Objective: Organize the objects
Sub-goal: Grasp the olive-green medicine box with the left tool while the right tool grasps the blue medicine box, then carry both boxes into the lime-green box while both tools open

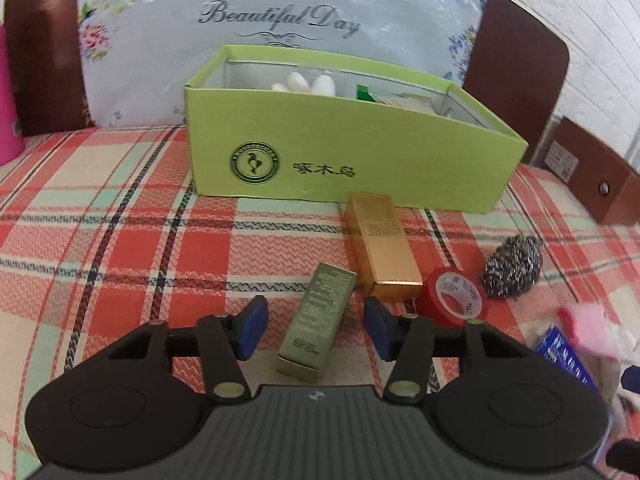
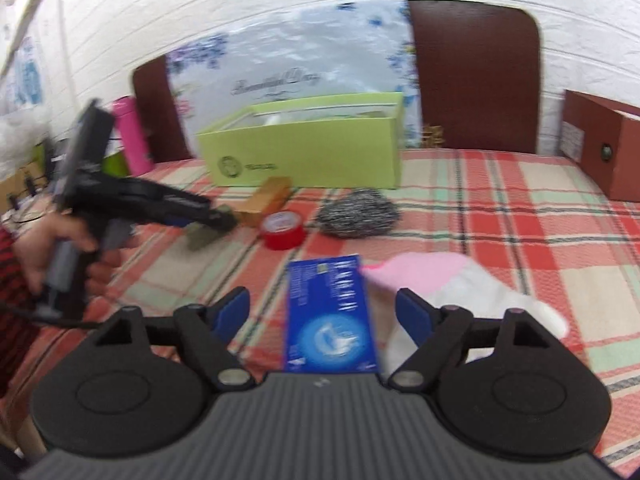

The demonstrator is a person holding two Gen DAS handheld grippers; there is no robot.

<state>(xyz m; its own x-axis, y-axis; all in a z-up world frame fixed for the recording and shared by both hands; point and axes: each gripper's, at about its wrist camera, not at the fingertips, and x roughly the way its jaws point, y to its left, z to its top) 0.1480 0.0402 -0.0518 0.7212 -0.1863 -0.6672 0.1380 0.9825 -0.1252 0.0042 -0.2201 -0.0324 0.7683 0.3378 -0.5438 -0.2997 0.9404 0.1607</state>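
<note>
Left gripper (image 1: 315, 328) wide open, empty, straddling the slim olive-green cardboard carton (image 1: 316, 326) lying on the plaid cloth (image 1: 120, 240); probably light, crushable, so pinch its long sides mid-length. Right gripper (image 2: 323, 314) also wide open, empty, over the flat blue cardboard box (image 2: 330, 316); likely light, stiff, grip its long edges.

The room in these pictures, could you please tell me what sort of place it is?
Probably a home bedroom: a plaid bedsheet, a brown headboard against a white wall, and household odds and ends beside a green box.
</note>
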